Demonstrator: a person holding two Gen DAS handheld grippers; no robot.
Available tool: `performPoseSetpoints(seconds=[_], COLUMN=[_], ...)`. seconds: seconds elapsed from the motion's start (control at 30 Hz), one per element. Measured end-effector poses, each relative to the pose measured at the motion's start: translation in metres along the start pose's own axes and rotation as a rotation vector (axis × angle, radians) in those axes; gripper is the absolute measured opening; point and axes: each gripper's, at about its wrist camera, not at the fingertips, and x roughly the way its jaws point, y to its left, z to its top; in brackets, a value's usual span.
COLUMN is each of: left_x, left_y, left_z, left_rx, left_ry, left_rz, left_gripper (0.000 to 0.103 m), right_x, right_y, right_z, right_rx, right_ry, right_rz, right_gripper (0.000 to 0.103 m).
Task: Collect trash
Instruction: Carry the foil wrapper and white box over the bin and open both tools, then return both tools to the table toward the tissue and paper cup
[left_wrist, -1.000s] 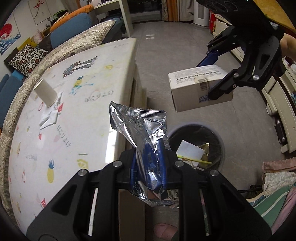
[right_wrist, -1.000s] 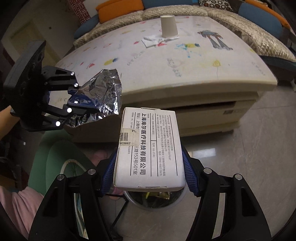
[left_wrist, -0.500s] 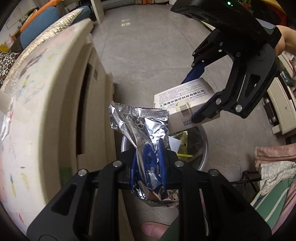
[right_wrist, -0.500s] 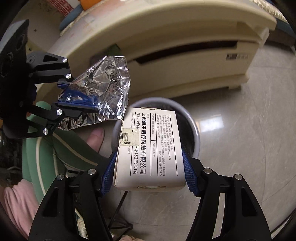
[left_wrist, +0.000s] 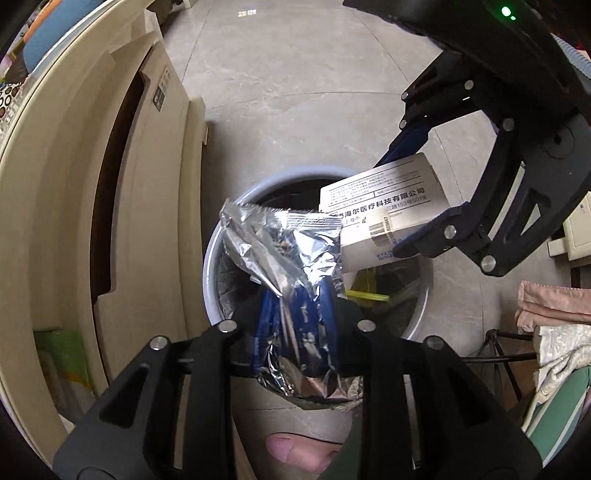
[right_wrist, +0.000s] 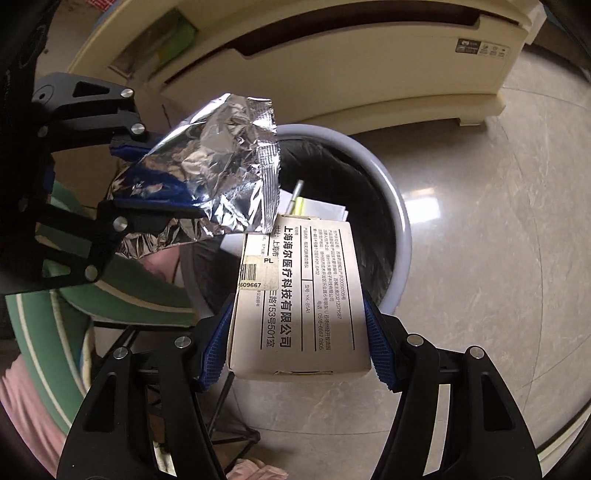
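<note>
Your left gripper (left_wrist: 297, 317), its jaws just opening, has a crinkled silver wrapper (left_wrist: 291, 254) between them; whether the pads press it is unclear. Your right gripper (right_wrist: 299, 349) clamps a white printed box (right_wrist: 301, 291) over the bin (right_wrist: 399, 221), whose contents stay mostly hidden.

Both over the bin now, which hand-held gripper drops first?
Left hand-held gripper, probably: its jaws have just been opening around the foil wrapper above the bin. Right hand-held gripper clamps the box.

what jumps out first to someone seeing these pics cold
The crinkled silver foil wrapper sits between the left gripper fingers, whose jaws have just been opening, over the round grey trash bin. Beside it, the white printed cardboard box is clamped in the right gripper, its far end over the bin's mouth.
</note>
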Motion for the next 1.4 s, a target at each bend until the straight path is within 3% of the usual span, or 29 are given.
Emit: performPoseSetpoints(seconds=[0.07, 0.7, 0.83, 0.97, 1.03, 1.1, 1.2, 1.4], left_x=[0.002, -0.029, -0.033, -0.042, -0.055, -0.074, -0.106, -0.159], left_y=[0.003, 0.013, 0.013, 0.015, 0.017, 0.024, 0.043, 0.120], left_z=[-0.001, -0.010, -0.011, -0.011, -0.013, -0.016, -0.022, -0.034], left_rx=[-0.020, -0.045, -0.046, -0.059, -0.060, -0.061, -0.091, -0.218], left_ry=[-0.007, -0.069, -0.082, -0.102, -0.119, -0.155, -0.207, -0.278], left_rz=[-0.001, 0.010, 0.007, -0.007, -0.011, 0.011, 0.046, 0.202], left_gripper=[0.041, 0.041, 0.049, 0.050, 0.055, 0.067, 0.072, 0.084], right_x=[0.002, -0.005, -0.015, -0.027, -0.042, -0.062, -0.102, -0.185], right_y=[-0.003, -0.008, -0.010, -0.015, -0.015, -0.015, -0.009, 0.018], right_z=[0.000, 0.008, 0.005, 0.004, 0.005, 0.010, 0.023, 0.085], right_rx=[0.012, 0.036, 0.053, 0.068, 0.072, 0.071, 0.048, -0.070], right_ry=[-0.002, -0.031, -0.045, -0.069, -0.102, -0.152, -0.251, -0.461], right_rz=[-0.003, 0.008, 0.005, 0.004, 0.016, 0.030, 0.051, 0.036], right_gripper=[0.066, 0.064, 0.065, 0.073, 0.074, 0.075, 0.084, 0.089])
